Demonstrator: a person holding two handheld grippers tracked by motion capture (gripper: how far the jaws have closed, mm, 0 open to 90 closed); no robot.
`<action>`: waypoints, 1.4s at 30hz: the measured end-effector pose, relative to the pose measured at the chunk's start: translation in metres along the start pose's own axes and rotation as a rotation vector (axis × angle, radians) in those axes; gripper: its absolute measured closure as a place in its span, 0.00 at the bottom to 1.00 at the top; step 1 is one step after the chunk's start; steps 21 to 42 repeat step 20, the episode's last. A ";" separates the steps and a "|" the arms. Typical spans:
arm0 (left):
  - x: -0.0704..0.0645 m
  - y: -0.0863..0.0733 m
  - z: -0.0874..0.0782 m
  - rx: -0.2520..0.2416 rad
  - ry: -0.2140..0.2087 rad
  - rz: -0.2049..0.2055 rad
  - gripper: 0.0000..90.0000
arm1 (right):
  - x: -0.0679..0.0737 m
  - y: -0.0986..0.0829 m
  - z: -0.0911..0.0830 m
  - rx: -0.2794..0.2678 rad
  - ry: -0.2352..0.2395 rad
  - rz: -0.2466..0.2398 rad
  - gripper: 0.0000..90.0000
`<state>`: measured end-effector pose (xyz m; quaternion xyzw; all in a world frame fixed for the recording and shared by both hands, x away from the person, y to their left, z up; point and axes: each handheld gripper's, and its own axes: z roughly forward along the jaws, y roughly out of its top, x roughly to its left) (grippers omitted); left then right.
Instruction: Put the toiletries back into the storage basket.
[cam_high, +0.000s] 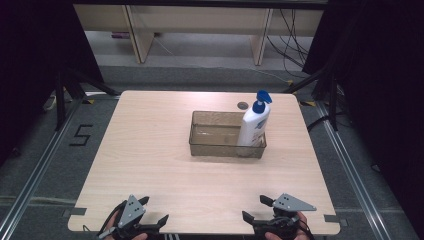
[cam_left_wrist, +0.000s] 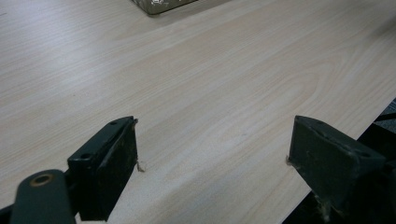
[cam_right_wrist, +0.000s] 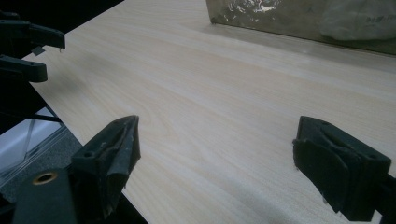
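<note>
A clear, brown-tinted plastic bin (cam_high: 215, 135) sits at the middle of the light wood table (cam_high: 150, 150). A white pump bottle with a blue top (cam_high: 254, 125) stands upright inside the bin's right end. My left gripper (cam_high: 154, 210) rests at the table's front left edge, open, with nothing between its jaws. My right gripper (cam_high: 256, 208) is at the front right edge, also open and holding nothing. In the left gripper view the left gripper (cam_left_wrist: 215, 135) faces bare wood, the bin corner (cam_left_wrist: 159, 4) far ahead. The right gripper (cam_right_wrist: 217, 135) looks toward the bin (cam_right_wrist: 280, 18), with the bottle (cam_right_wrist: 359, 21) blurred behind its wall.
A round grommet (cam_high: 242, 105) is set in the table behind the bin. Wide bare tabletop separates the grippers from the bin. The left gripper (cam_right_wrist: 28, 46) appears at the far left of the right gripper view. Shelving legs and cables stand beyond the far edge.
</note>
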<state>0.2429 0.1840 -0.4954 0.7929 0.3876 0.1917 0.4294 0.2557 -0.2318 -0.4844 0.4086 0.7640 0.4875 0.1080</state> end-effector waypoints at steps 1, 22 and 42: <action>0.000 0.000 0.000 0.004 -0.002 0.005 0.17 | 0.000 0.000 0.000 0.000 0.002 0.000 0.17; 0.002 -0.001 0.002 0.003 -0.001 -0.012 0.17 | -0.005 0.000 -0.001 0.000 -0.031 -0.012 0.17; 0.002 -0.001 0.002 0.003 -0.001 -0.012 0.17 | -0.005 0.000 -0.001 0.000 -0.031 -0.012 0.17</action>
